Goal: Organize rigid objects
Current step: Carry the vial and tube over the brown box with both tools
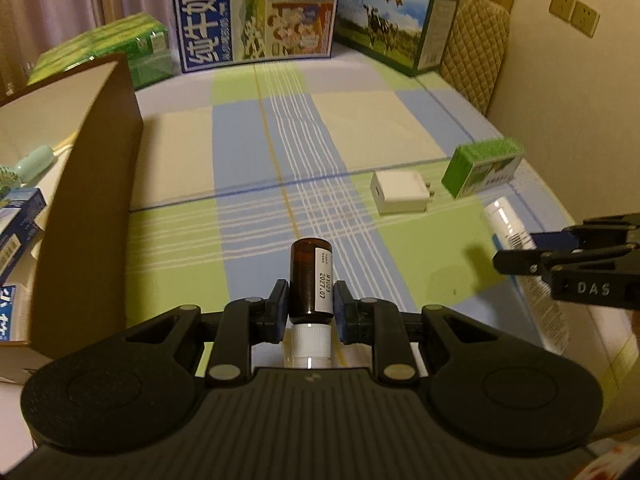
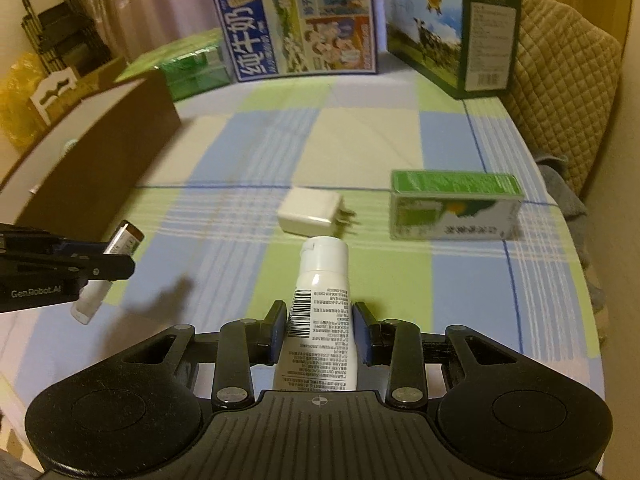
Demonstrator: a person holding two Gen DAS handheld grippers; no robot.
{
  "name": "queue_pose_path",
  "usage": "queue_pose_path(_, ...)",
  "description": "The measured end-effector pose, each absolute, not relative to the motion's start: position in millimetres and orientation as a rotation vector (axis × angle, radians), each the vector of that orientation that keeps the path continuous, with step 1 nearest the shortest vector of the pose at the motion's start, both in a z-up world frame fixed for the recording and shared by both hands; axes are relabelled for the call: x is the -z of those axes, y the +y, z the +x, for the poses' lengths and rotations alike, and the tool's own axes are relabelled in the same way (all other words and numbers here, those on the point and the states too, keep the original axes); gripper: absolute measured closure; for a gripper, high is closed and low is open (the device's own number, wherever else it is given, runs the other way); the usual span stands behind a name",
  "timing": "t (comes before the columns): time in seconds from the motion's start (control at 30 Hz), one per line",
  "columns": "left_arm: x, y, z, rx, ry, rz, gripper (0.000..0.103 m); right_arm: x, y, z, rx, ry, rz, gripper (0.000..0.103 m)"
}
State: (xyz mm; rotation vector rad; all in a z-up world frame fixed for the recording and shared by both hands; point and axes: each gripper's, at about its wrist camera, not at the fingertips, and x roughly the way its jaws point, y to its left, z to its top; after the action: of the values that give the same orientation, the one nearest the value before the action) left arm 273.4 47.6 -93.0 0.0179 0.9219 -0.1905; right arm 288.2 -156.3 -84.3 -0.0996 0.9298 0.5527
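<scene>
A plaid sheet in green, blue and cream point(image 1: 248, 148) covers the surface everything sits on; whether it is a bed or a counter I cannot tell. Along the far edge stand a big blue milk carton box point(image 1: 256, 12), a green box with a cow picture point(image 1: 392, 28) to its right, and a green shrink-wrapped pack point(image 1: 108, 48) to its left. A tall brown cardboard box point(image 1: 88, 184) stands open at the left, with small blue packets point(image 1: 18, 224) and a pale green object lying inside.

Out on the sheet to the right lie a small green carton point(image 2: 456, 208) on its side and, just left of it, a white plug charger point(image 2: 312, 216), apart from each other.

The right gripper point(image 2: 320, 328) has its jaws clenched on a white squeeze tube point(image 2: 320, 304), cap pointing away, held above the sheet. The left gripper point(image 1: 310, 308) has its jaws clamped on a small amber bottle point(image 1: 310, 280) with a white cap nearest the hand, also clear of the sheet, near the brown box.
</scene>
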Motion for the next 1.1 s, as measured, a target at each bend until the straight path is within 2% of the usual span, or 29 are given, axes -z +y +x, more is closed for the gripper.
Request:
queue_pose_path(0.43, 45.4, 85.4, 256.0, 0.11, 0.839, -0.039, 0.084, 44.9, -96.0, 277.5, -0.727, 0.875, -0.076, 0.071)
queue_pose_path(1.1, 5.6, 200.0, 223.8, -0.07, 0.755, -0.121, 0.084, 7.7, 52.3, 251.1, -0.998, 0.83, -0.073, 0.071)
